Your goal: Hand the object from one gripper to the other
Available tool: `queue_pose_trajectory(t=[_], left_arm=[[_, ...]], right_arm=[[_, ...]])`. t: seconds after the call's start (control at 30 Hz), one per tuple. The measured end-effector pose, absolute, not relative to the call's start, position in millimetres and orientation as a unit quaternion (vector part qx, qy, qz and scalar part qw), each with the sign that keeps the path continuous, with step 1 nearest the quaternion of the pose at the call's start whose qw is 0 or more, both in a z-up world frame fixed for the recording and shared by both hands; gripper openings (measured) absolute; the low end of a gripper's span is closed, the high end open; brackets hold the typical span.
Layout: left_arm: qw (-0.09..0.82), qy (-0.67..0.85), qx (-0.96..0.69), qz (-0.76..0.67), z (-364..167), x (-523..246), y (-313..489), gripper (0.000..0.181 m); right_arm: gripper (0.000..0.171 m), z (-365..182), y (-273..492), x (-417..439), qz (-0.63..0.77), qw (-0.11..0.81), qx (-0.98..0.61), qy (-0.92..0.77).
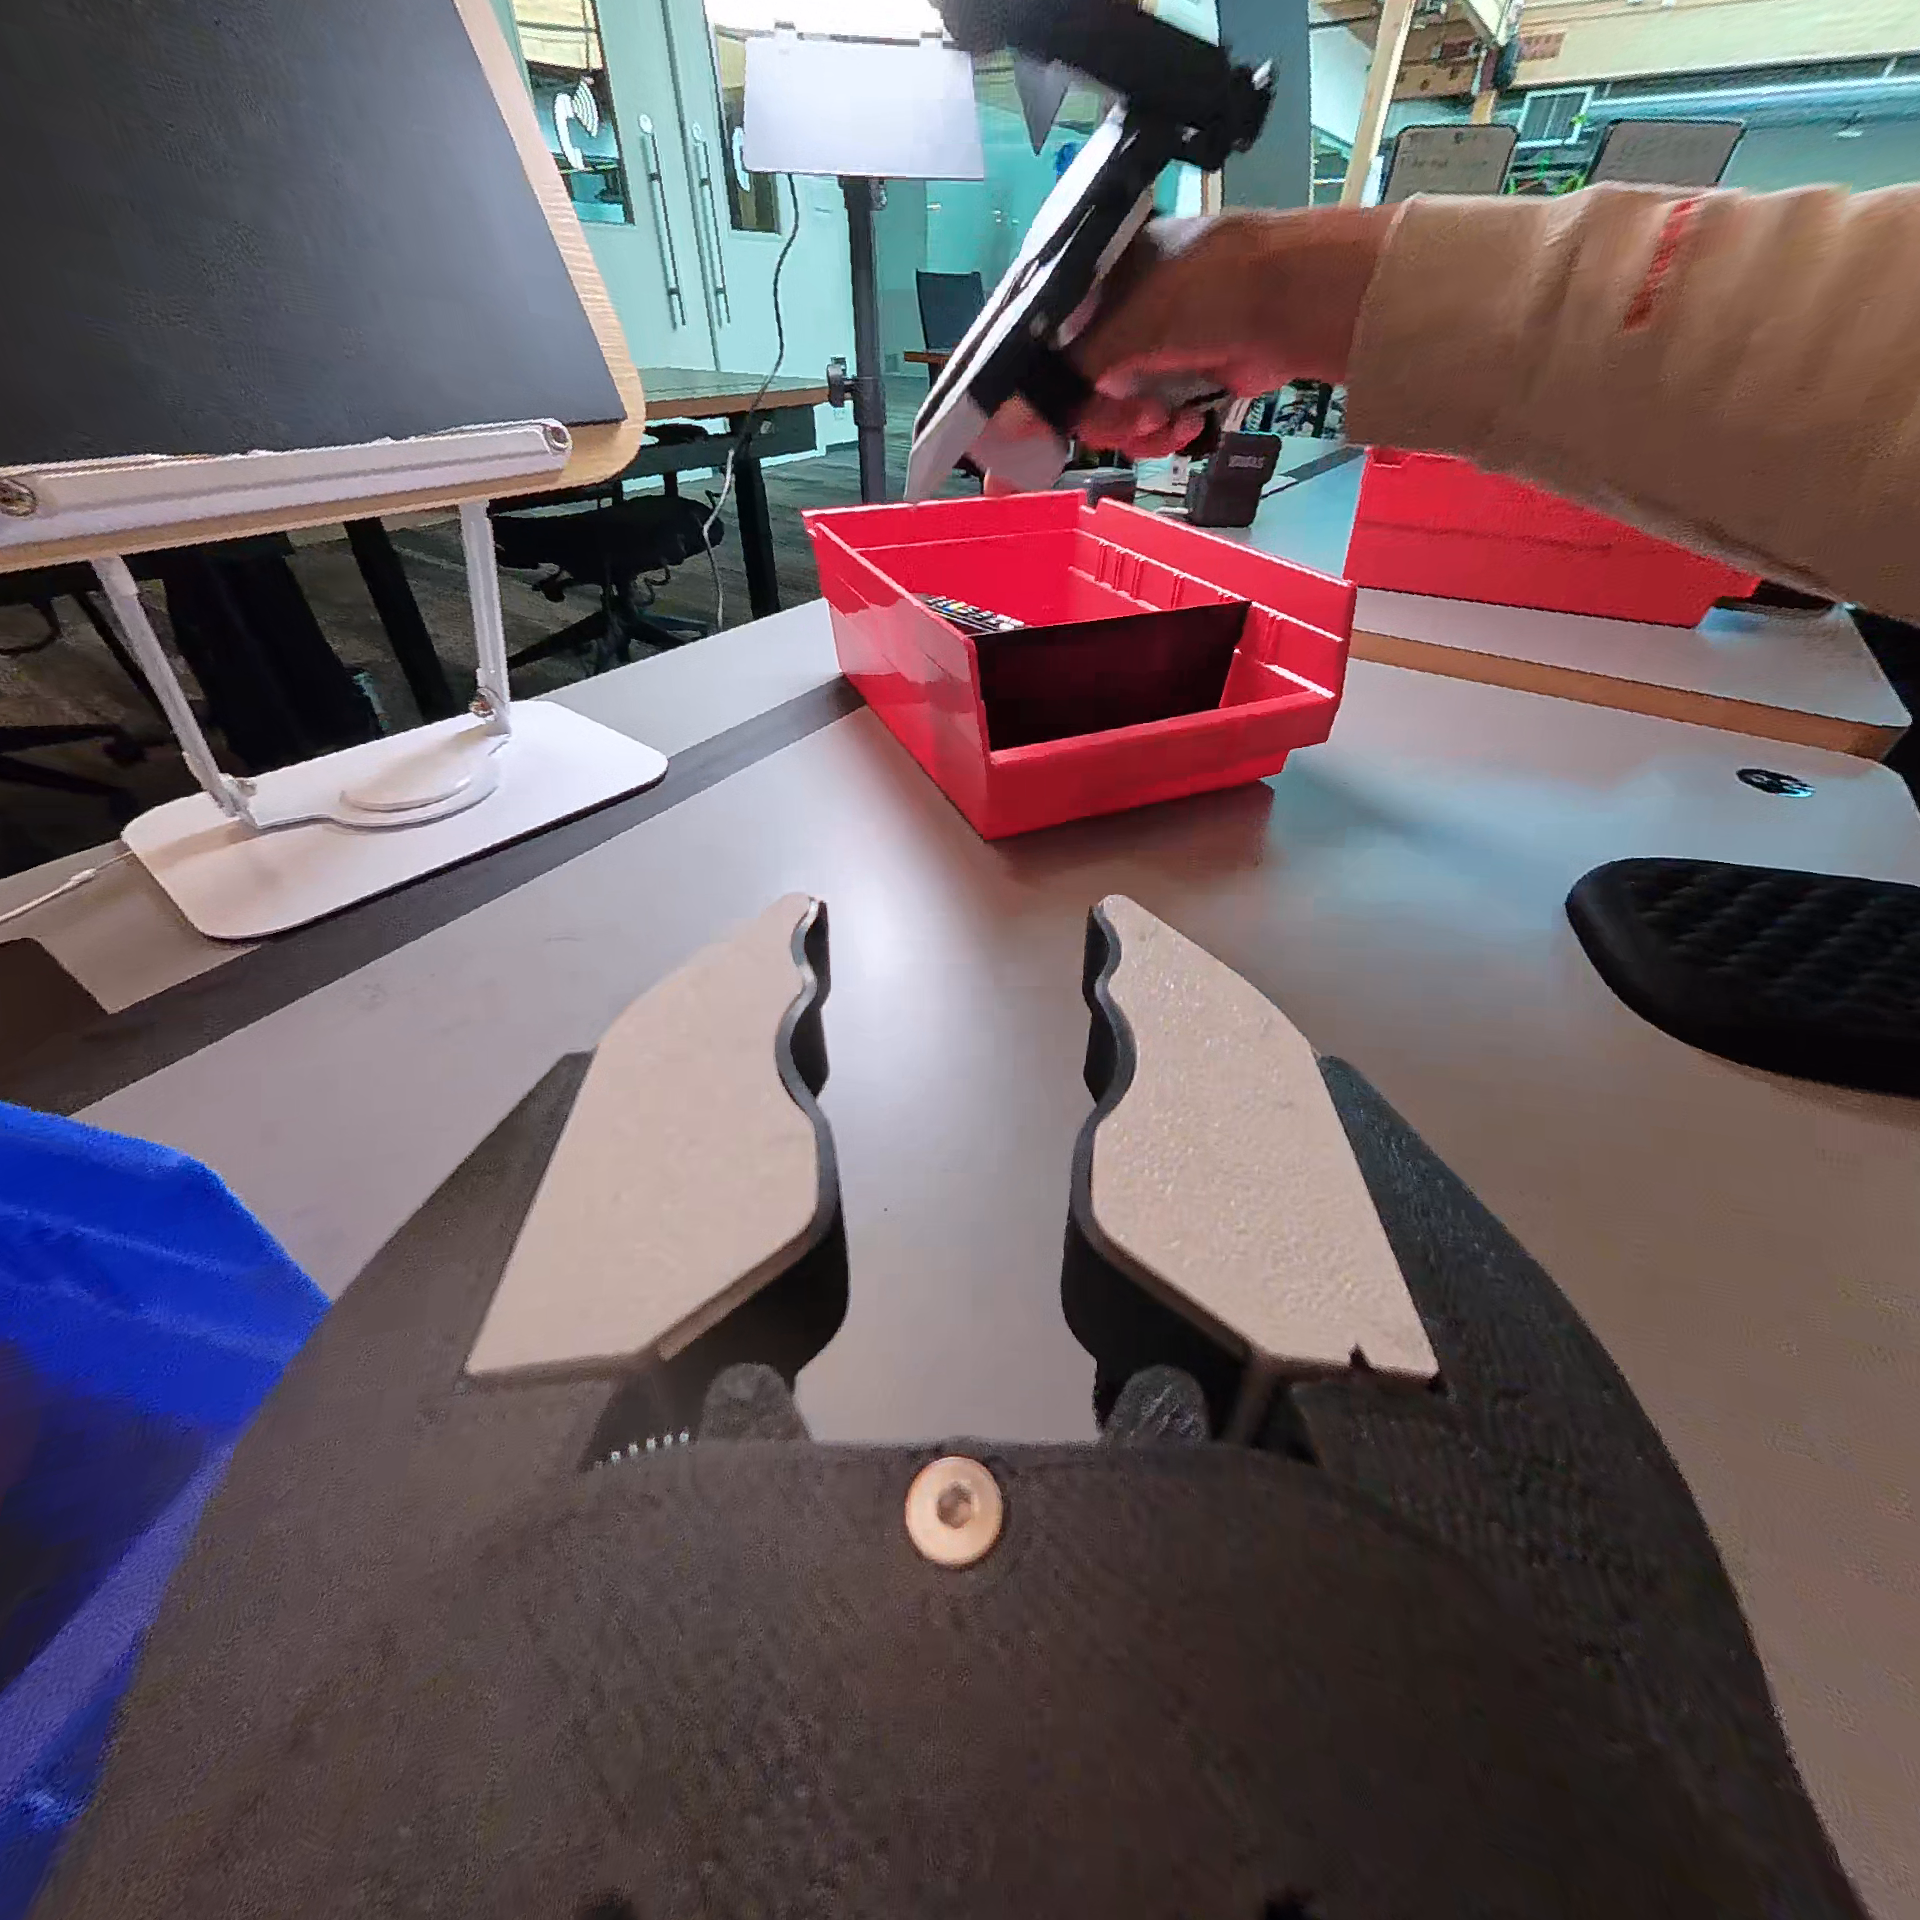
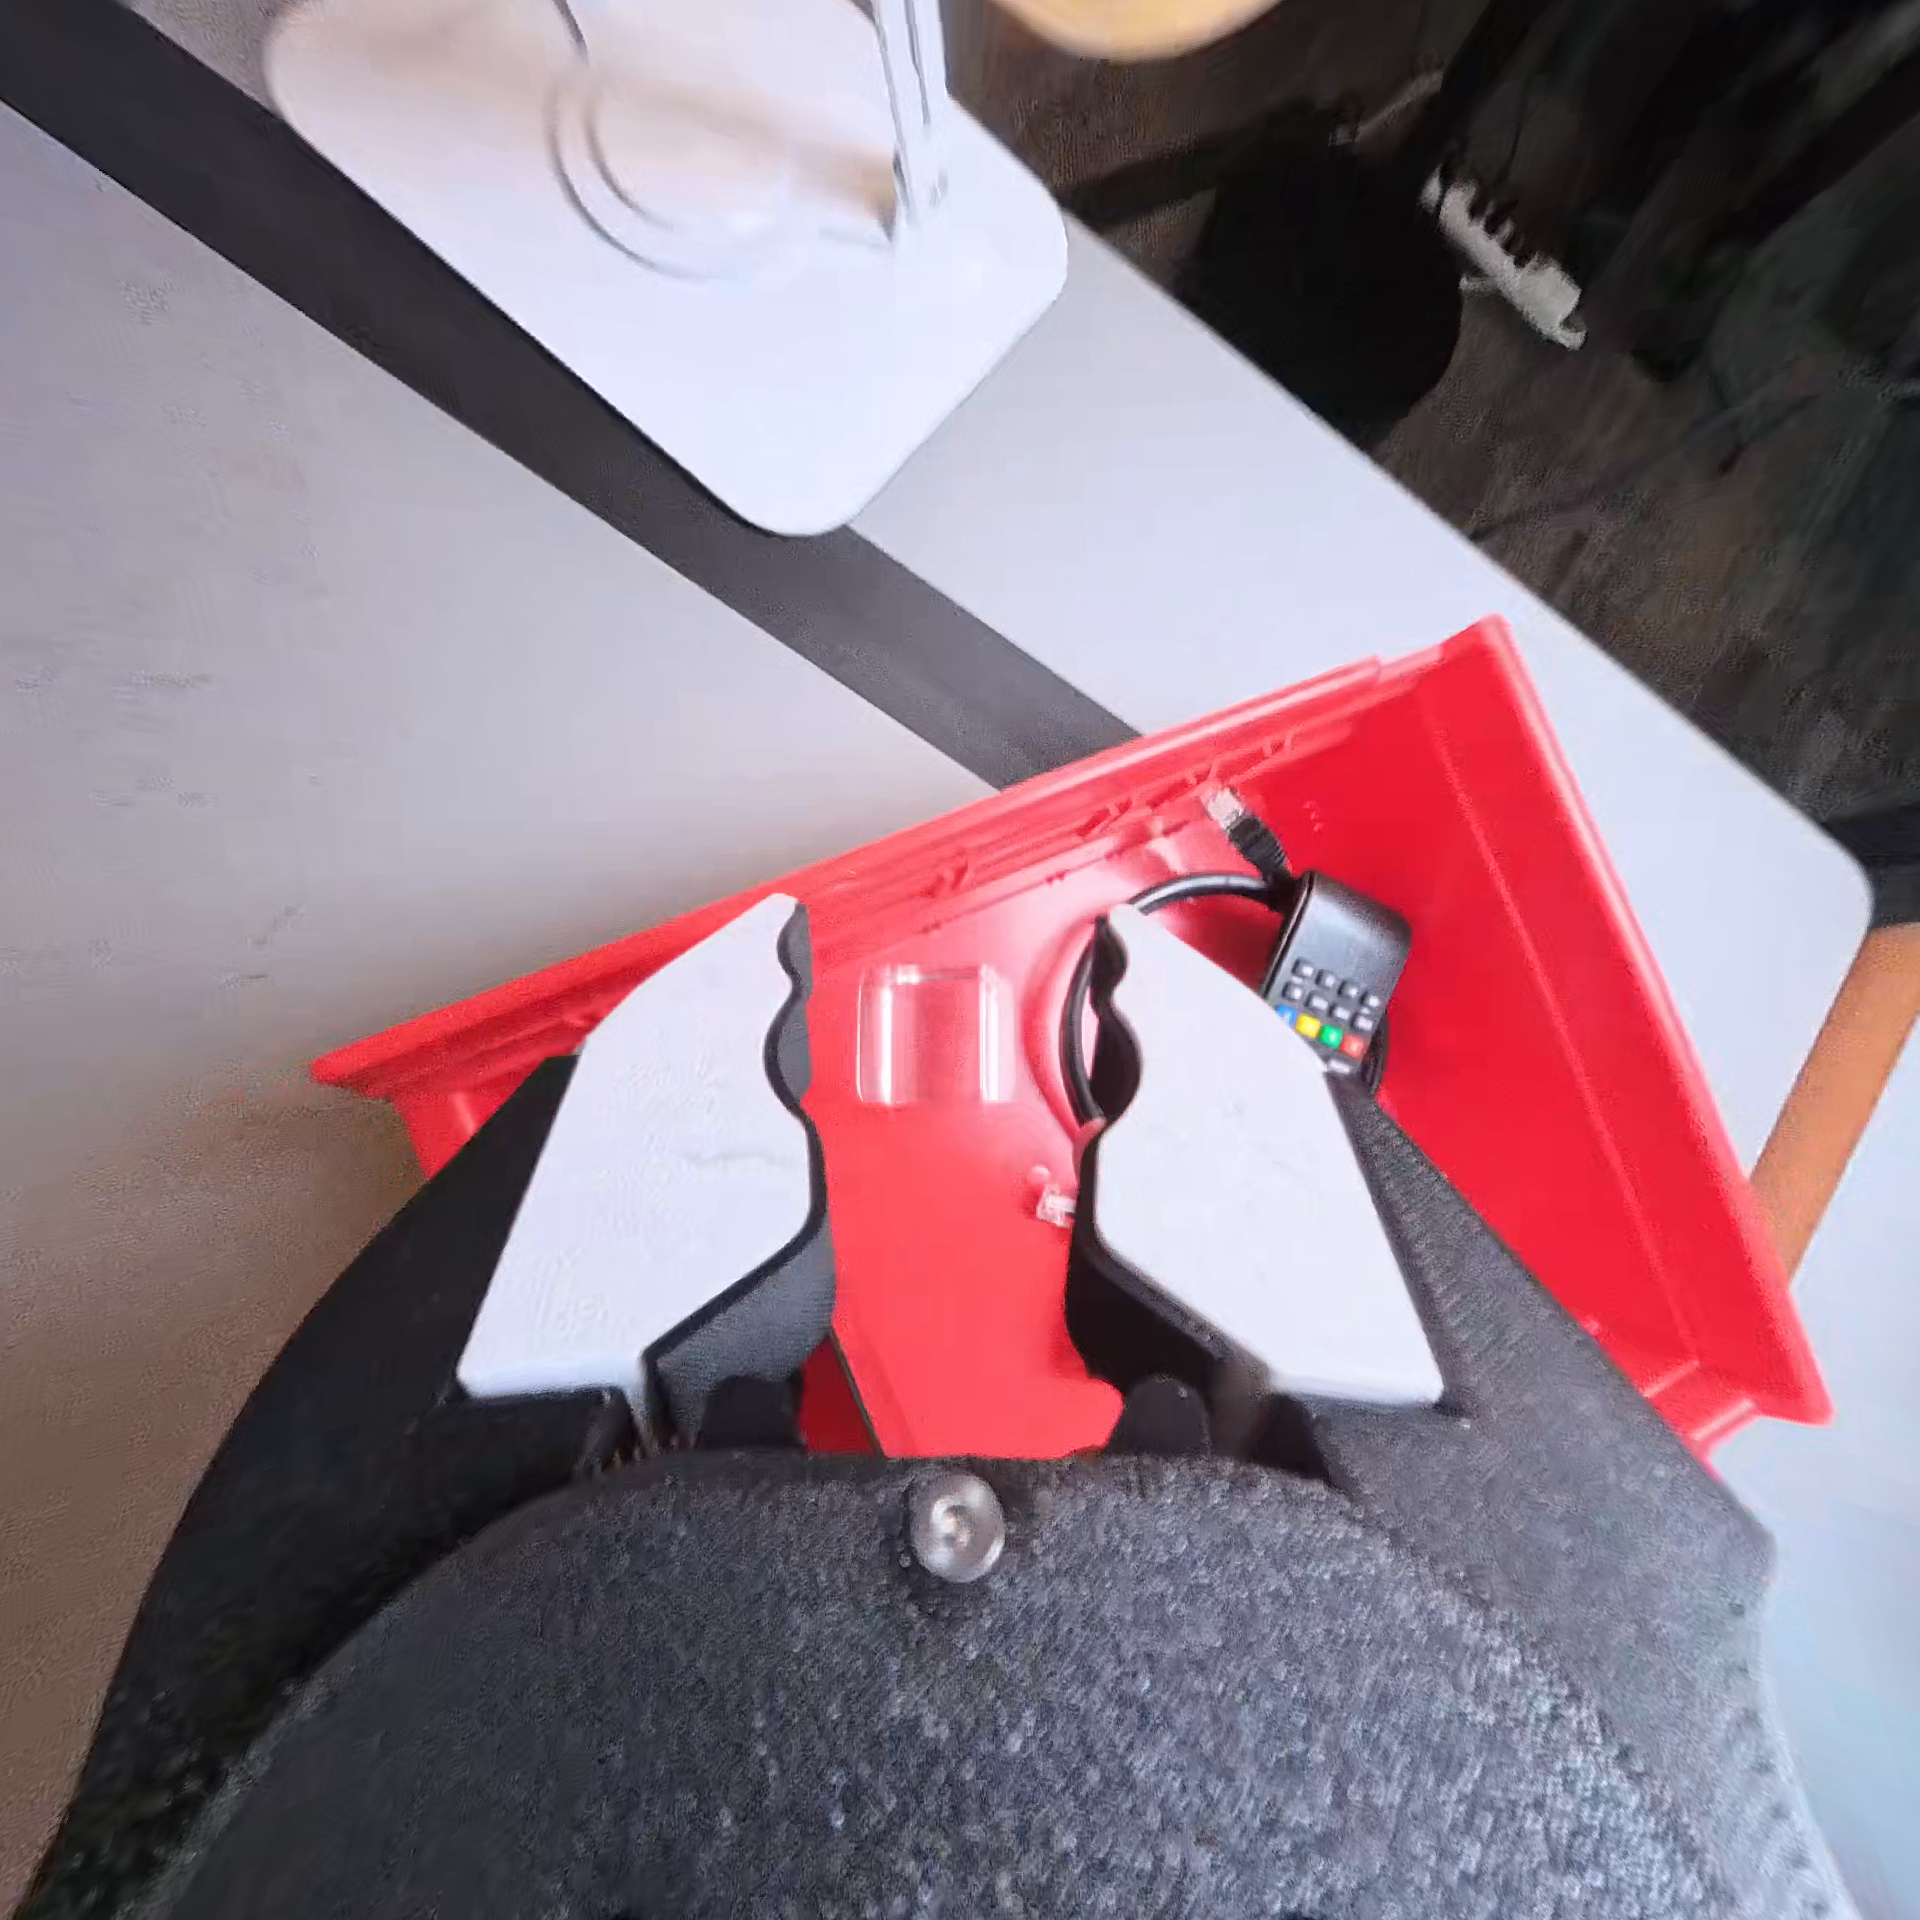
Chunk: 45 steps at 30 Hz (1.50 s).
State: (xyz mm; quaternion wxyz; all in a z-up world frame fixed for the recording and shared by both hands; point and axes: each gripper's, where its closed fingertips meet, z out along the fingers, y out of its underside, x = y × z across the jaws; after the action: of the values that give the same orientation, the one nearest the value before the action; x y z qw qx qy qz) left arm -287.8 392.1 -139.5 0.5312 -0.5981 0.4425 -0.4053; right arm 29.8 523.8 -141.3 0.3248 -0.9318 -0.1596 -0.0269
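A red bin (image 2: 1507, 987) stands on the grey table; it also shows in the left wrist view (image 1: 1091, 758). Inside it lie a clear plastic block (image 2: 930, 1034) and a black keypad device (image 2: 1335, 971) with coloured buttons and a black cable (image 2: 1184, 894). My right gripper (image 2: 951, 935) is open and empty, pointing down into the bin with the clear block between its fingertips' line of sight; in the left wrist view it (image 1: 951, 483) hovers over the bin's back rim, held by a hand. My left gripper (image 1: 956, 920) is open and empty, low over the table in front of the bin.
A white stand base (image 1: 384, 810) carrying a tilted dark board (image 1: 260, 229) sits at the left. A black dimpled pad (image 1: 1766, 966) lies at the right. A second red bin (image 1: 1507, 540) stands behind. A black divider card (image 1: 1101, 665) stands in the near bin. Blue cloth (image 1: 104, 1351) shows at lower left.
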Motion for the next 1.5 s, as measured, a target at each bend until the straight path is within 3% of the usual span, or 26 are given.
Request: queue_pose_trajectory(t=[0.03,0.23,0.4,0.63,0.8,0.93,1.1,1.33,1.5], left_arm=[[0.534,0.44,-0.599,-0.403,-139,-289,394,0.047],[0.557,0.415,-0.606,-0.387,-127,-301,407,0.045],[0.585,0.378,-0.619,-0.363,-111,-328,432,0.043],[0.597,0.347,-0.67,-0.274,-84,-404,489,0.043],[0.494,0.383,-0.752,-0.21,-78,-461,536,0.043],[0.359,0.435,-0.819,-0.104,-118,-492,570,0.044],[0.289,0.467,-0.834,-0.047,-158,-477,602,0.042],[0.234,0.683,-0.668,0.182,-201,-441,636,0.038],[0.176,0.743,-0.606,0.223,-221,-434,645,0.032]], right_arm=[[0.05,-125,521,20,-0.022,0.351,-0.92,-0.174],[0.047,-57,462,-68,0.061,0.561,-0.803,-0.193],[0.044,-100,392,-125,0.125,0.635,-0.744,-0.167],[0.036,-156,360,-158,0.134,0.667,-0.703,-0.207],[0.031,-169,352,-184,0.144,0.663,-0.689,-0.256],[0.033,-173,348,-191,0.142,0.655,-0.689,-0.275],[0.032,-177,351,-180,0.135,0.647,-0.704,-0.258],[0.027,-185,352,-174,0.095,0.637,-0.715,-0.272],[0.025,-177,350,-170,0.091,0.645,-0.707,-0.274]])
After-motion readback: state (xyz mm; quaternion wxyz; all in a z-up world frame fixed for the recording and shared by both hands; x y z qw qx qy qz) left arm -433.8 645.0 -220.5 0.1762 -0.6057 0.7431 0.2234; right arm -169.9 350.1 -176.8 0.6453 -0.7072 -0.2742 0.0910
